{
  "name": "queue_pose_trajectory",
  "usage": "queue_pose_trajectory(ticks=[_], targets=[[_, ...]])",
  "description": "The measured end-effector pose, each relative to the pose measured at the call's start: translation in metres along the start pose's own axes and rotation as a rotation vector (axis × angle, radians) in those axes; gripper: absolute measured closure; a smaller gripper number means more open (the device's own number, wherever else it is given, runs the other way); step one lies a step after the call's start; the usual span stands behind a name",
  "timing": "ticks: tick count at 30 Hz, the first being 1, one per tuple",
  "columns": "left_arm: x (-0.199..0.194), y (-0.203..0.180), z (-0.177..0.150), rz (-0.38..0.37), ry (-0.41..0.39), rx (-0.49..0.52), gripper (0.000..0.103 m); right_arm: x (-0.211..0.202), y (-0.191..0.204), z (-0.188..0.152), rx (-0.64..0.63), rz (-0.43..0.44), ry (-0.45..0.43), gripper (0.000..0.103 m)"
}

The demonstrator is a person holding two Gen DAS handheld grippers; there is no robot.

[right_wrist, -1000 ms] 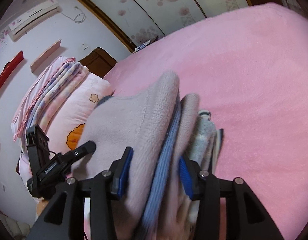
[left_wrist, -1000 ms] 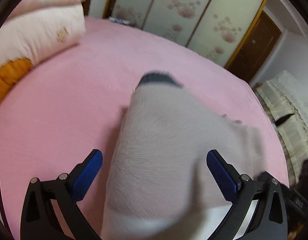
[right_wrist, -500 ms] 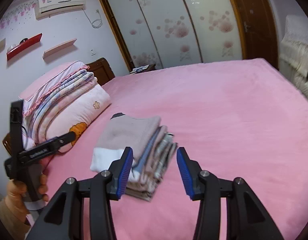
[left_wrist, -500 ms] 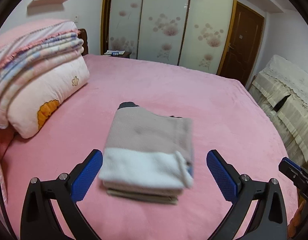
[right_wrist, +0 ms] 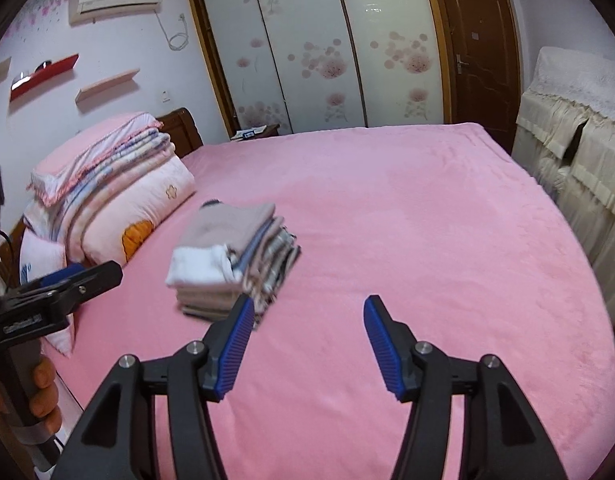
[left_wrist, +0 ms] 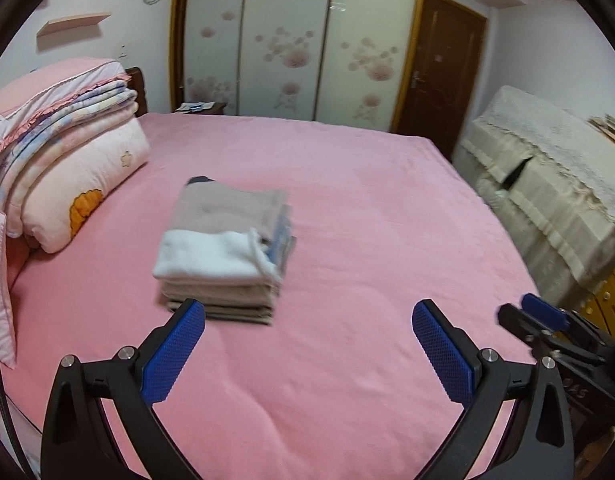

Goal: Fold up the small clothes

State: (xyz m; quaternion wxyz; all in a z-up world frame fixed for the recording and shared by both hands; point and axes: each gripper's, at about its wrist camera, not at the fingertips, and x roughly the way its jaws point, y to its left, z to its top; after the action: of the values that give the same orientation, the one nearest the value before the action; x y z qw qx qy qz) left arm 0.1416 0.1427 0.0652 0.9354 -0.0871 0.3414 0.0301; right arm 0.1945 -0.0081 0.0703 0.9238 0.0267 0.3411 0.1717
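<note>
Several folded garments make one squared stack of clothes (left_wrist: 227, 248) on the pink bed (left_wrist: 367, 208), left of the bed's middle and near the bedding heaped at the head. The top piece is a fleecy pullover, greyish pink over most of its face with a white band across the near end and a dark collar showing at the far end. Below it lie thinner layers — a blue edge, then beige and patterned cloth — whose folded edges step out a little on the stack's right side in the right wrist view (right_wrist: 235, 260). The stack is slightly blurred in both views, so finer detail cannot be told. Its long axis runs from the near edge of the bed toward the wardrobe (left_wrist: 299, 40), collar end pointing away from the cameras.

The left gripper (left_wrist: 307, 320) hangs over the bed on the near side of the stack, its blue-padded fingers (left_wrist: 173, 354) spread wide and holding nothing; the left pad overlaps the stack's near corner in the picture, though contact cannot be told. The right gripper (right_wrist: 307, 316) sits to the right of the stack, its fingers (right_wrist: 381, 344) parted less widely — also with nothing between them.

Beside the stack, a pink pillow (left_wrist: 79, 184) with an orange print carries folded quilts (left_wrist: 55, 100). A brown door (right_wrist: 479, 52) stands right of the wardrobe, and cream-covered furniture (left_wrist: 547, 184) lines the bed's right side.
</note>
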Motion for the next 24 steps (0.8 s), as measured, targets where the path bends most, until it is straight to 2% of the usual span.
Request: queue_pose_trajectory(ticks=[3, 7, 15, 21, 24], targets=[[-0.018, -0.02, -0.024, -0.002, -0.002, -0.001, 0.0, -0.021, -0.007, -0.02, -0.024, -0.02, 0.0, 0.043], [-0.035, -0.044, -0.052, 0.055, -0.031, 0.024, 0.0, -0.048, -0.024, -0.045, -0.026, -0.059, -0.02, 0.039], [-0.044, -0.06, -0.087, 0.011, 0.034, -0.045, 0.0, -0.082, -0.048, -0.079, 0.012, -0.107, -0.035, 0.037], [-0.054, -0.063, -0.117, 0.075, 0.041, -0.071, 0.0, -0.104, -0.054, -0.103, 0.051, -0.118, -0.048, 0.035], [-0.054, -0.064, -0.131, 0.062, 0.066, -0.089, 0.0, -0.113, -0.058, -0.118, 0.07, -0.137, -0.054, 0.029]])
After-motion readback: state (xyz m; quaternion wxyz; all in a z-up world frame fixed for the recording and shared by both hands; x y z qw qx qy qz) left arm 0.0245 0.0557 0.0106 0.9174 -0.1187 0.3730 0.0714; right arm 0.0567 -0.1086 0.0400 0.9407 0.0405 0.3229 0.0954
